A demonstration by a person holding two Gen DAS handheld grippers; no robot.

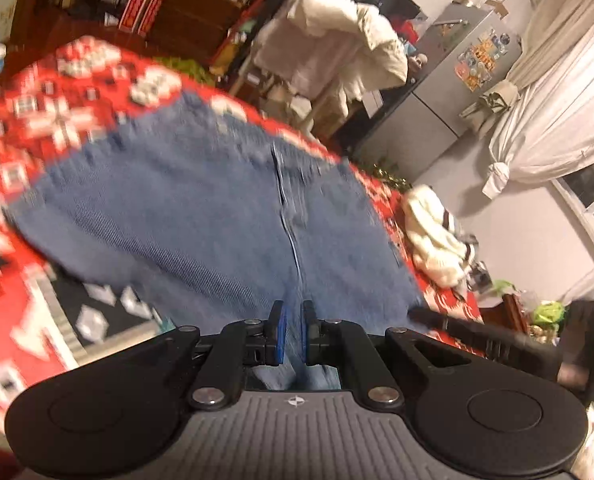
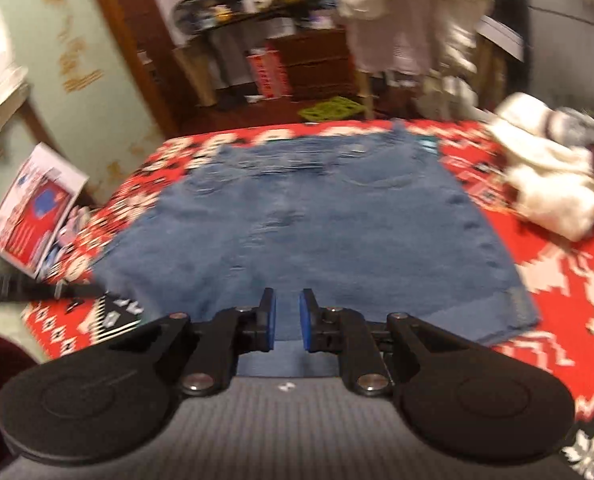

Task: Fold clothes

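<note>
Two grippers, one pair of denim shorts (image 2: 309, 232) lying mostly flat on a red patterned blanket (image 2: 557, 264), waistband at the far side in the right wrist view.

Left gripper (image 1: 293, 332): blue pads have a narrow gap with denim running up between them, so it looks pinched on the near edge by the center seam, though the blur means I can't swear it's clamped tight. Right gripper (image 2: 286, 320): jaws a little apart, sitting over the near hem with nothing visibly caught.

Handling-wise, denim is on the heavier, stiffer side, so I'd guess it holds a crease and won't flop like a tee. Thick seams and hems are the best places to grab; the layers can slide apart if you only catch the top one.

Cream sweater (image 2: 549, 184) is bunched up off to the right, well clear.
</note>
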